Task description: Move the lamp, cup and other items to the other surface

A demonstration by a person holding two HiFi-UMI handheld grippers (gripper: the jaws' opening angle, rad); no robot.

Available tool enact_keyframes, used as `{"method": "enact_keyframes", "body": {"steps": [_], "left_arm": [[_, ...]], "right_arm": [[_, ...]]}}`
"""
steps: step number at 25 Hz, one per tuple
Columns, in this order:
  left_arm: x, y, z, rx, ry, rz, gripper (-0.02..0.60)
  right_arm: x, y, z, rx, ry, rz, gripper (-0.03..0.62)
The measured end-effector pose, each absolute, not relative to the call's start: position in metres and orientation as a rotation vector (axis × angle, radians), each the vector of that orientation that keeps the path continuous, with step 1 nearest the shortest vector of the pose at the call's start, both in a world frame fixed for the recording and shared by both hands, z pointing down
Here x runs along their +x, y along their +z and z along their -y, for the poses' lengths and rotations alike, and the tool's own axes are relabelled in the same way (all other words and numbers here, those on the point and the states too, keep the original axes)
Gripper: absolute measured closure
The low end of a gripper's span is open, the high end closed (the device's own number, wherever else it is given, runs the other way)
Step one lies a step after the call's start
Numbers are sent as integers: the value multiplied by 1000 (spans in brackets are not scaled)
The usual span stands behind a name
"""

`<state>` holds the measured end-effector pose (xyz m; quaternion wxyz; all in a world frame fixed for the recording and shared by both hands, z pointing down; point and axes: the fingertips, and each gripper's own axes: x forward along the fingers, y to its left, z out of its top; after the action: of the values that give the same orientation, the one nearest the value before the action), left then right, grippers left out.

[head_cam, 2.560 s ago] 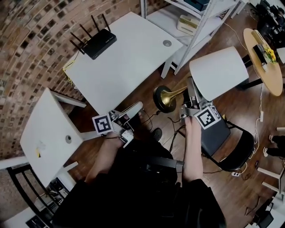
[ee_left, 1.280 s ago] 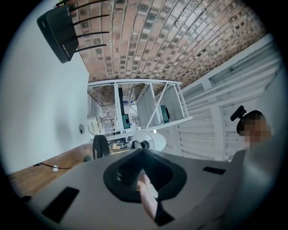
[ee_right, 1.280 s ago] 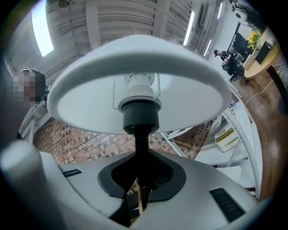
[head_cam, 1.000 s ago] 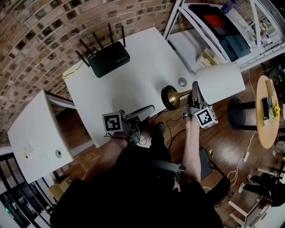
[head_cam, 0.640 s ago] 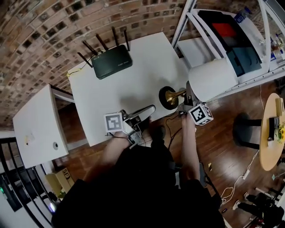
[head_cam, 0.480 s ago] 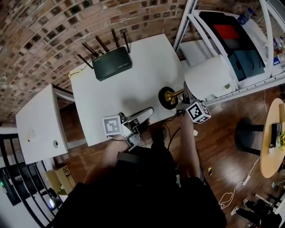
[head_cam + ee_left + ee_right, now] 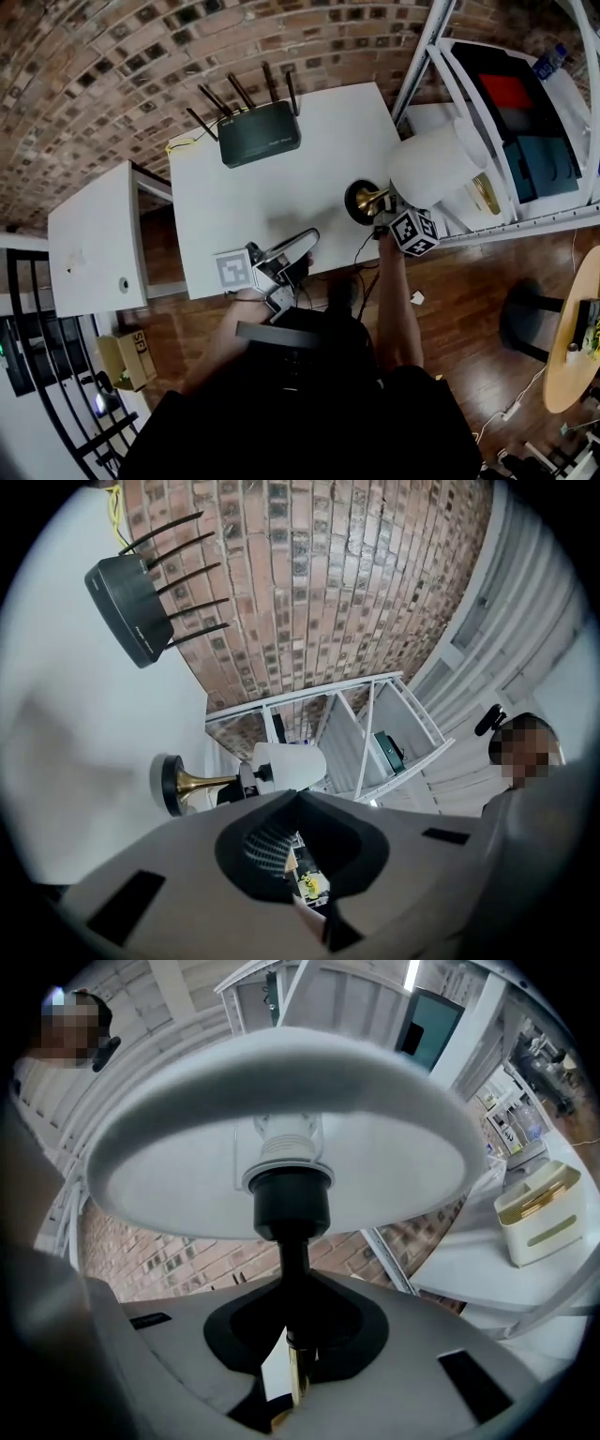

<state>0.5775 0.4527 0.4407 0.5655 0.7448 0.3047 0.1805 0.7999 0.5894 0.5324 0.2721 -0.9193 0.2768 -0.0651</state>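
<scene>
Presently, items as seen:

- Lamp: black round base, brass stem, white shade. Stood upright at near right corner of white table, base at table's edge. Whether base rests on the top or hangs just above it can't be told. Shade is seen toward the shelving rack.
- Right gripper: jaws closed on the lamp's stem, just below the black bulb socket, per right gripper view. Brass stem is seen pinched between the pads.
- Left gripper: held over near edge of same table, left of lamp base and apart from it. Jaws are brought together w/ nothing between them.
- Router: black, w/ several antennas, laid at far side of table by brick wall.
- Second white table: set to the left, separate.
</scene>
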Motion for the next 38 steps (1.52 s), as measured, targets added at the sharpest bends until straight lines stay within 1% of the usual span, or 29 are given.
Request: {"method": "enact_keyframes", "body": {"steps": [9, 13, 19, 21, 24, 28, 30, 34, 36, 37, 38], "left_arm": [[576, 443, -445, 1715, 439, -754, 580], [569, 442, -438, 1697, 433, -780, 580], [554, 437, -419, 1688, 420, -807, 580], [550, 436, -412, 1682, 419, -807, 580], [545, 435, -406, 1678, 427, -818, 580], [537, 435, -405, 1666, 447, -854, 580], [534, 433, -404, 1655, 451, -872, 580], [525, 432, -401, 1620, 471, -918, 580], [520, 431, -397, 1603, 481, -943, 580], [517, 430, -395, 1595, 482, -956, 580], [514, 428, -394, 1587, 484, -971, 580]], "right_arm": [[775, 532, -553, -2494, -192, -789, 496], [763, 534, -535, -2497, -214, -816, 474], [739, 545, -508, -2594, -245, -857, 459], [733, 550, -504, -2609, -259, -848, 442], [722, 563, -507, -2615, -318, -809, 397], [701, 566, -520, -2620, -322, -757, 393], [690, 564, -524, -2603, -329, -740, 396], [663, 552, -531, -2499, -368, -693, 429], [647, 542, -534, -2428, -376, -655, 458], [639, 536, -533, -2392, -377, -641, 501], [631, 530, -533, -2356, -371, -633, 527]]}}
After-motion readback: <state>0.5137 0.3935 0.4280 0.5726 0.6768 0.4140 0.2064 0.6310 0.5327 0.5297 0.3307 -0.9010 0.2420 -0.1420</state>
